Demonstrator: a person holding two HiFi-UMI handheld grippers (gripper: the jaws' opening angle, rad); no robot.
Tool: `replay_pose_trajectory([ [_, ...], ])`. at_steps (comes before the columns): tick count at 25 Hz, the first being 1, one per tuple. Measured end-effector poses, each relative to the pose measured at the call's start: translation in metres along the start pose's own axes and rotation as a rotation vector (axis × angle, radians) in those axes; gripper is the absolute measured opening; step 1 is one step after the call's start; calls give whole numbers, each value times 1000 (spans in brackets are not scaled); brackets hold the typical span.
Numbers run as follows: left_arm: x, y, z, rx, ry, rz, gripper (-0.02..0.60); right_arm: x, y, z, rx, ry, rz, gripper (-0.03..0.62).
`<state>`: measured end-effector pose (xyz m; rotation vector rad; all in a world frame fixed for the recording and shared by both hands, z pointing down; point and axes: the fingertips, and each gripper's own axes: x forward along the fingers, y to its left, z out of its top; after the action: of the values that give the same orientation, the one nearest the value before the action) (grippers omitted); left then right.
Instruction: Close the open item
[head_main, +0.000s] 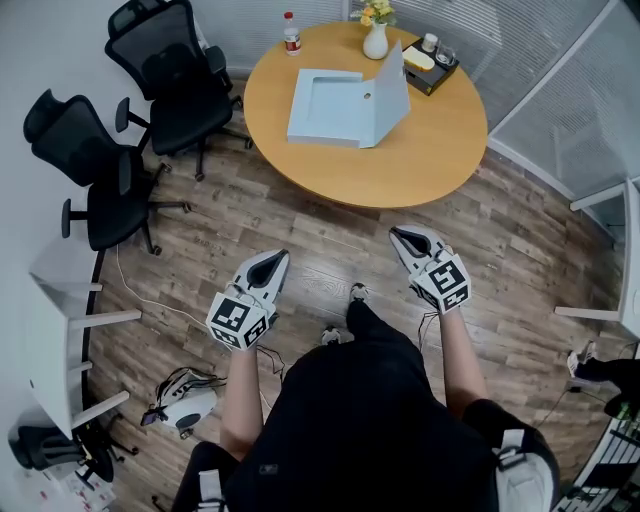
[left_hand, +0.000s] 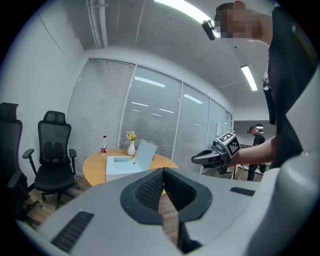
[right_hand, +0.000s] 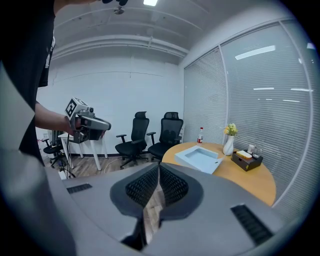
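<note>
Pale blue box sits open on round wooden table, toward its far-left part; lid raised, tilted up at box's right edge. Bottle, flower vase and dark tray behind it along far rim. Left gripper and right gripper over wood floor, well short of table; both with jaws together, nothing between them. Two black office chairs left of table.
</note>
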<state>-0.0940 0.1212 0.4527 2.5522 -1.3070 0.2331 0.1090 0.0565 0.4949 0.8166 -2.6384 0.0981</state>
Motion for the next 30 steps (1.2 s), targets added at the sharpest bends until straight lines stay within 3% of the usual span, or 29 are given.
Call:
replay_pose_trajectory([
  [30, 109, 42, 44, 19, 10, 145, 5, 55, -160, 8, 27, -61, 37, 8],
])
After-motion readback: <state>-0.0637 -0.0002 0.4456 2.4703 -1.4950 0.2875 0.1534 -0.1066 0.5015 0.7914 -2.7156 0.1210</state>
